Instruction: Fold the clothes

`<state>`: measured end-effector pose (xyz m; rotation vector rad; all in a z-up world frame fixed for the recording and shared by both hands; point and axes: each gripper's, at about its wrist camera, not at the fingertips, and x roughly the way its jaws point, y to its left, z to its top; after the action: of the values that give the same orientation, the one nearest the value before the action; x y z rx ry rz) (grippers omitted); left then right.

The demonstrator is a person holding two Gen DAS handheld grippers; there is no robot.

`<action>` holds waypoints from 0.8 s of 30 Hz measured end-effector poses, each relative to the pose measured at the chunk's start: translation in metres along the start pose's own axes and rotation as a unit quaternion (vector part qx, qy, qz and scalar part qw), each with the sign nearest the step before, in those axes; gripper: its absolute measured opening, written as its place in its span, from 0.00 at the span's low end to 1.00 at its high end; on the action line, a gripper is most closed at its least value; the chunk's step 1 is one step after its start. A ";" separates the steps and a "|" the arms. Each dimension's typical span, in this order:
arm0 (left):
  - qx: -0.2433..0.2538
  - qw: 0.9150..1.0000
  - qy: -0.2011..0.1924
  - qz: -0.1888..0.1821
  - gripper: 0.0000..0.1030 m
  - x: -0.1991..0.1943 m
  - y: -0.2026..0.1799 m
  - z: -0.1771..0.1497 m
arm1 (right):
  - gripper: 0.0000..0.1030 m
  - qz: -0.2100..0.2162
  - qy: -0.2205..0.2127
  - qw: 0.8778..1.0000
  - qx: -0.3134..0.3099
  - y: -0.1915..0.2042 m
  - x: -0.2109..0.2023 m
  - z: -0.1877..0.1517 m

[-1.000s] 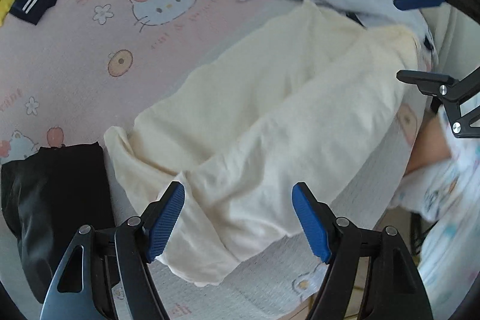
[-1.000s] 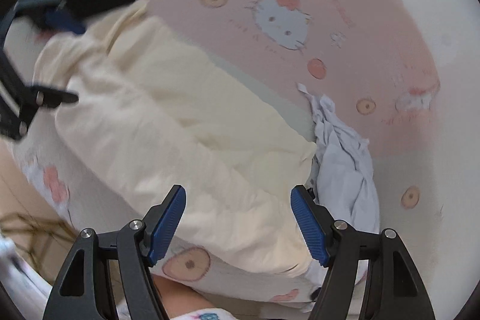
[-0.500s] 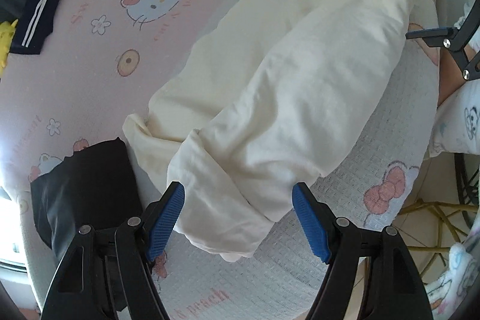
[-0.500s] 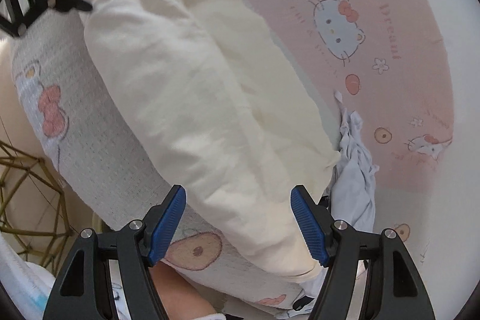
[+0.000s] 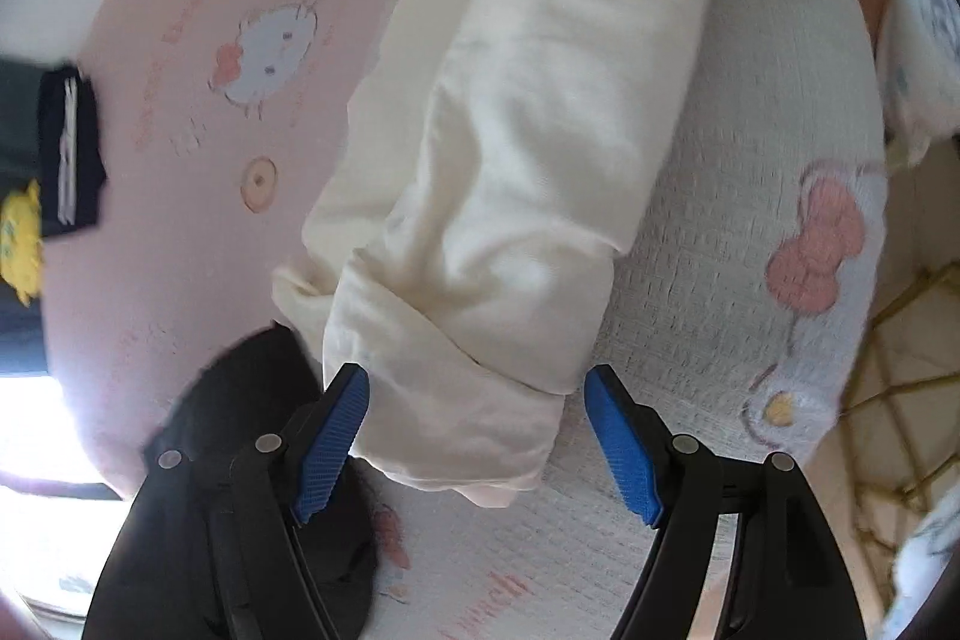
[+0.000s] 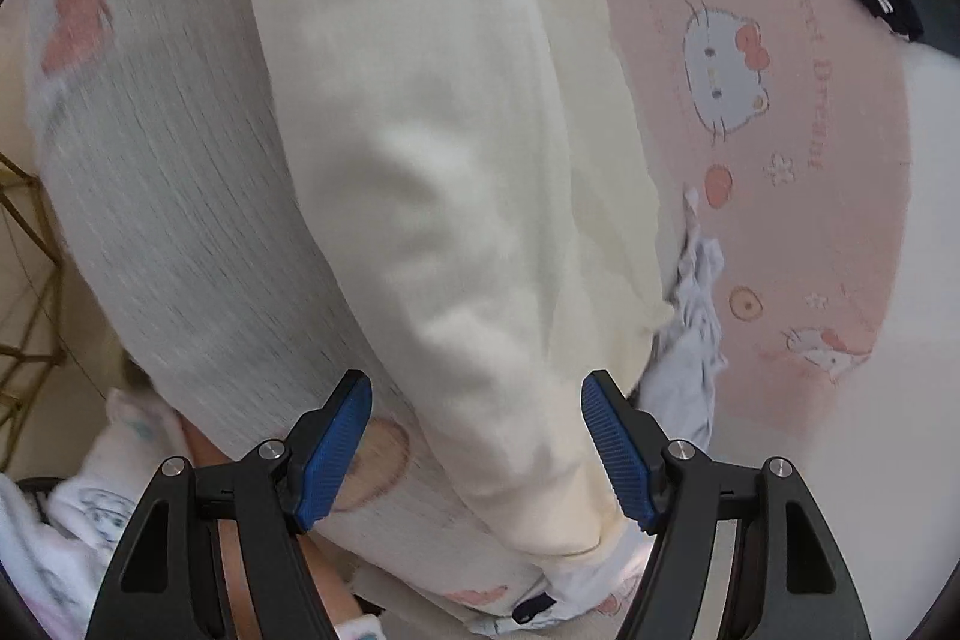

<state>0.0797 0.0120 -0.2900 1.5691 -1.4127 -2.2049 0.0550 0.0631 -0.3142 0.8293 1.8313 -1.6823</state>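
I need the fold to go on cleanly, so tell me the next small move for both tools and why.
Probably ease each tool down onto its own end of the cream garment and close. The left tool and right tool both stand open, each framing one end of the long folded roll, with neither yet pinching cloth.

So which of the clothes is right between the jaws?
The big cream garment. Its end lies between the open blue jaws, while the black one sits off to the side, and the navy striped one lies far across the bed.
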 end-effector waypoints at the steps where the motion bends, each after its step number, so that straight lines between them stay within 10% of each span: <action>1: 0.010 1.000 -0.002 0.009 0.71 0.000 -0.005 0.000 | 0.70 -0.002 0.006 1.000 -0.007 0.000 0.004 -0.004; 10: 0.127 0.983 -0.014 0.135 0.76 0.017 -0.046 -0.002 | 0.74 -0.070 0.001 0.995 -0.065 -0.003 0.030 -0.018; 19: 0.037 0.995 -0.002 0.093 0.95 0.024 -0.016 0.006 | 0.71 -0.067 -0.018 0.997 -0.031 -0.013 0.040 -0.020; 21: 0.001 0.998 0.005 0.058 0.92 0.025 -0.006 0.008 | 0.45 -0.030 -0.022 0.999 -0.015 -0.015 0.038 -0.024; 24: -0.032 0.999 0.014 -0.013 0.63 0.024 0.004 0.009 | 0.42 0.009 -0.024 1.000 0.001 -0.021 0.038 -0.025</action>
<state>0.0595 0.0026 -0.3031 1.5990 -1.3072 -2.2106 0.0142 0.0907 -0.3251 0.7975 1.7850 -1.6796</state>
